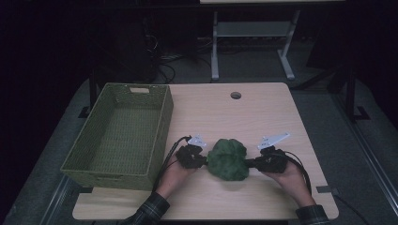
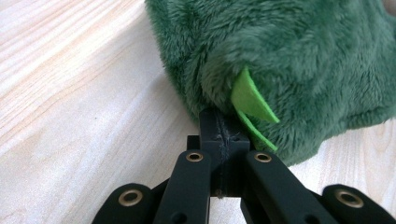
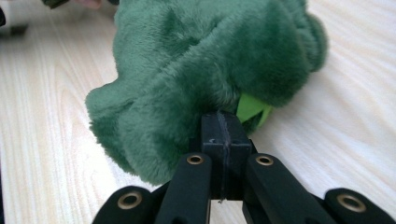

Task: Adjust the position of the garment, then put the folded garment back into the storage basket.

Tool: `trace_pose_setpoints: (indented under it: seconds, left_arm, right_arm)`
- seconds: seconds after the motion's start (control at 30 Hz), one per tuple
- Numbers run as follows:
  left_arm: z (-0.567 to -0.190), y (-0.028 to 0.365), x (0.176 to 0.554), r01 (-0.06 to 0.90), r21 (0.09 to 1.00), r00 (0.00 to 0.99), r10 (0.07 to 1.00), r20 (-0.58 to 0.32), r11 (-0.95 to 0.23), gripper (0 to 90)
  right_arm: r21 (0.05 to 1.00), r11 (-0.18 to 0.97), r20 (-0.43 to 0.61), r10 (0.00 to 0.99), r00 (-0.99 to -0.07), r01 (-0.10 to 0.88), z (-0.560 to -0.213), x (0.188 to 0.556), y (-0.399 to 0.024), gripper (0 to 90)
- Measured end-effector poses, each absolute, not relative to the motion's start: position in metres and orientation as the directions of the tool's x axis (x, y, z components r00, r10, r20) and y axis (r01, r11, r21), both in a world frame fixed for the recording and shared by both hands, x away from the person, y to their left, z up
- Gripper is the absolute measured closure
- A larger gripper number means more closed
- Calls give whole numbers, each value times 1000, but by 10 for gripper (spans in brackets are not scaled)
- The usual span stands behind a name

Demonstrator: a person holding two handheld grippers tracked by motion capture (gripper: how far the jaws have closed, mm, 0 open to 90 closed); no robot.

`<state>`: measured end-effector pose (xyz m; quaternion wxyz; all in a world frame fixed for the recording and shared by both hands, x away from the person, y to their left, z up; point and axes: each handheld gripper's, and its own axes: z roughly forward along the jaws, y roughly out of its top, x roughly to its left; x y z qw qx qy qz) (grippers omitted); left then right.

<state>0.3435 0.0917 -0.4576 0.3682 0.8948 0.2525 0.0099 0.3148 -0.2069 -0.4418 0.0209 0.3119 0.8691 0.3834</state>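
A dark green plush toy (image 1: pixel 227 159) lies bunched on the wooden table (image 1: pixel 244 117), between my two grippers. My left gripper (image 1: pixel 202 161) is shut on the plush's left edge; in the left gripper view its jaws press together into the fur of the plush (image 2: pixel 289 60) beside two light green felt pieces (image 2: pixel 250 95). My right gripper (image 1: pixel 249 163) is shut on the plush's right edge; in the right gripper view its closed jaws bite into the fur of the plush (image 3: pixel 205 65) next to a light green felt piece (image 3: pixel 250 108).
A green woven basket (image 1: pixel 162 136) stands on the left part of the table, close to my left hand. A round cable hole (image 1: pixel 235 95) sits near the table's far edge. A desk frame (image 1: pixel 253 37) stands on the floor behind.
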Motion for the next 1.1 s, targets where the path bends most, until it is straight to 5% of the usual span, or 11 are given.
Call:
trace_pose_setpoints:
  seconds: [0.2,0.4,0.53,0.73,0.9,1.1]
  left_arm:
    - [-457,94,343,443,668,872,459,-168,-598,896]
    - [-454,98,341,438,665,874,460,-157,-605,884]
    - [-449,101,339,433,669,874,463,-147,-604,844]
    - [-435,103,334,405,646,884,458,-95,-647,599]
    - [-422,99,328,354,641,903,426,-46,-681,358]
    - [-408,91,326,304,625,926,378,-15,-719,202]
  right_arm:
    - [734,438,168,623,-764,519,-440,306,-225,835]
    - [751,375,129,724,-678,543,-453,300,-252,494]
    - [738,376,94,765,-637,560,-464,292,-264,345]
    - [709,378,60,809,-585,596,-478,294,-272,178]
    - [723,388,27,811,-584,572,-482,296,-273,123]
    - [721,385,29,814,-580,576,-483,297,-273,102]
